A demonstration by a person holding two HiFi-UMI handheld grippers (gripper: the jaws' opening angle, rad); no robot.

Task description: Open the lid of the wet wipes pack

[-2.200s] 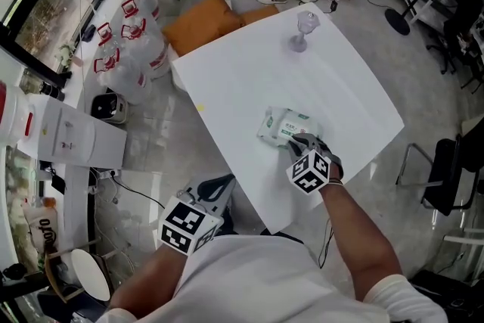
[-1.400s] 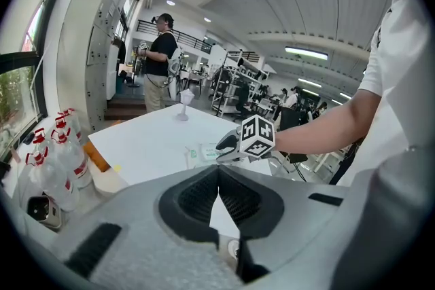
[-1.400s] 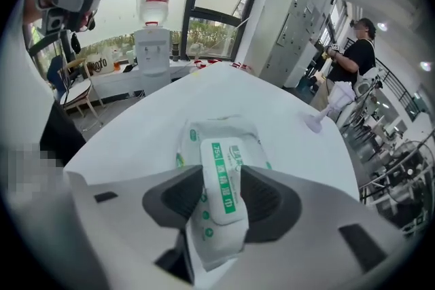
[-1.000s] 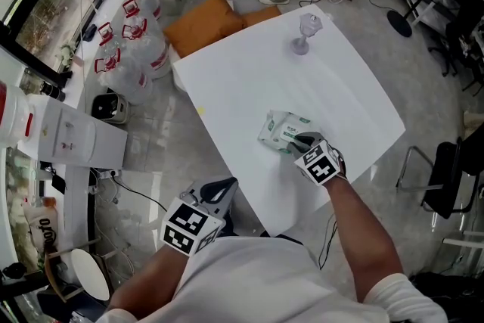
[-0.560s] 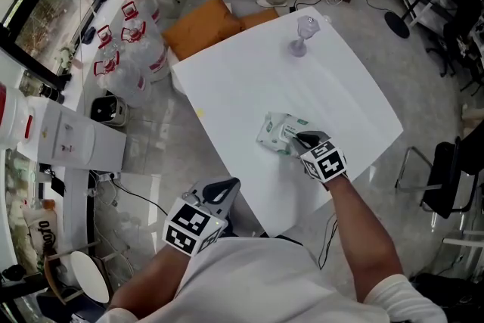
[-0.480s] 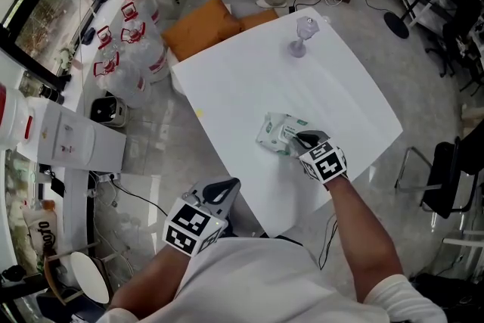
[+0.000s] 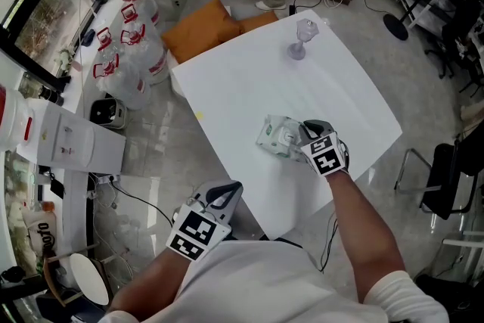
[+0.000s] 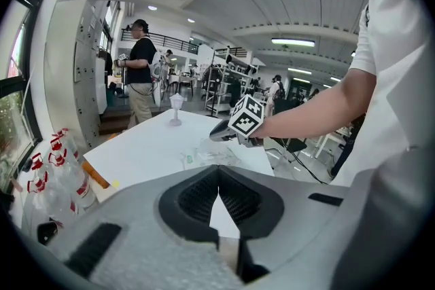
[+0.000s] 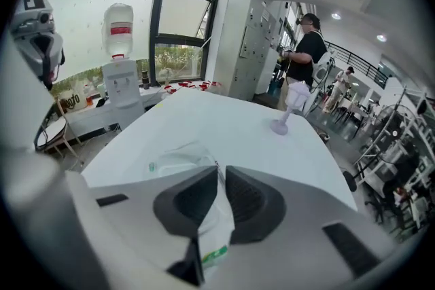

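White table [image 7: 249, 79] is filling the middle of the head view, set cornerwise on a pale floor. The person's right arm is reaching up from the bottom edge, and the right gripper [image 7: 306, 131] is angling down onto the wet wipes pack [image 7: 274, 138] at frame centre. The left gripper [image 7: 221, 194] is hanging low at lower left, off the table's edge. A goblet [image 7: 302, 35] is standing well apart near the table's top corner. Water jugs [image 7: 125, 41] are sitting on the floor at upper left. The pack's long axis is running roughly left to right, its right end under the gripper.

Left gripper view: the left gripper [image 8: 217, 170] is clenched on nothing, pointing across the table toward the pack [image 8: 204, 156] and the right gripper [image 8: 221, 134] beyond.

Right gripper view: the right gripper [image 9: 221, 170] has just been closing and is pinching the pack's lid [image 9: 216, 221], a thin white flap with a green mark, between its pads. The pack [image 9: 173, 161] is lying just ahead of the jaws at centre left, the goblet [image 9: 289, 109] farther off at upper right.
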